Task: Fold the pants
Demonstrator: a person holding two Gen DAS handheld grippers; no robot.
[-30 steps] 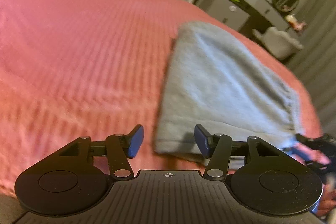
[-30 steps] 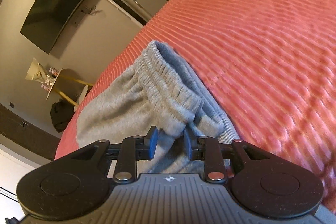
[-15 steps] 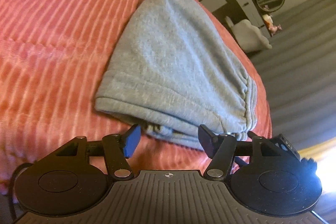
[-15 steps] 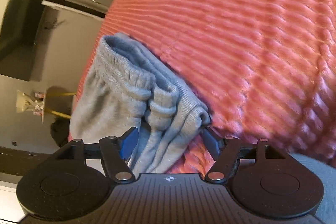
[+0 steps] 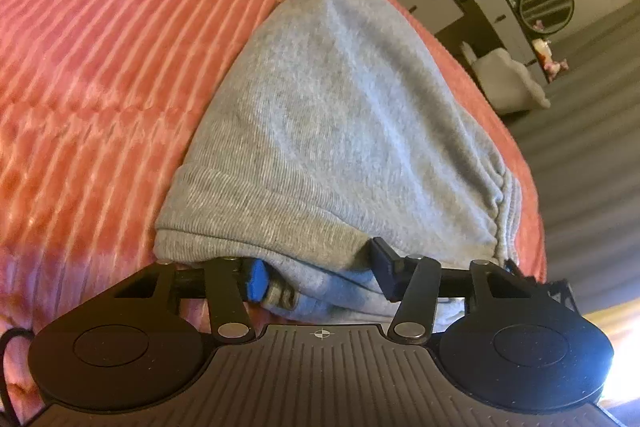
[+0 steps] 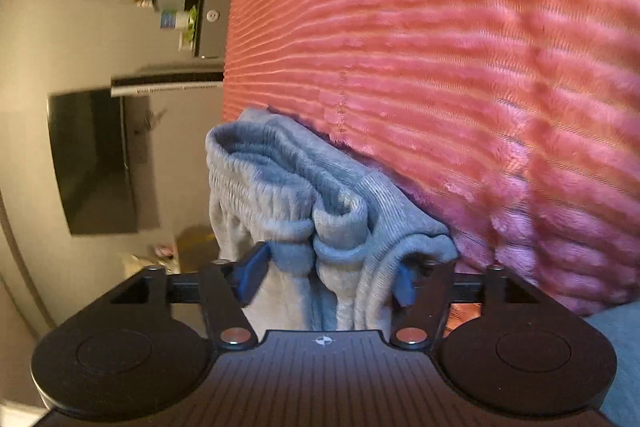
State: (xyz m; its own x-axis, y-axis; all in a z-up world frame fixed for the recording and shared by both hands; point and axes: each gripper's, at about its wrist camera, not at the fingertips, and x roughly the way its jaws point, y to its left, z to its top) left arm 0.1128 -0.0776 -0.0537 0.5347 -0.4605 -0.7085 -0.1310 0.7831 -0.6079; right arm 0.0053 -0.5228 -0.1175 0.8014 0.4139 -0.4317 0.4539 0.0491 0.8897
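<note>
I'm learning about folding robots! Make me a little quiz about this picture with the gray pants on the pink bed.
1. True or false: the gray pants lie on a pink ribbed blanket.
2. What sits between the fingers of the right hand-held gripper? A) a pillow B) bunched layers of the pants C) nothing
3. Fill in: in the left wrist view, the left hand-held gripper meets the pants at their ______ edge, the one closest to the camera.

Key: 1. true. 2. B. 3. near (the left hand-held gripper's jaws are closing, with cloth between them).
</note>
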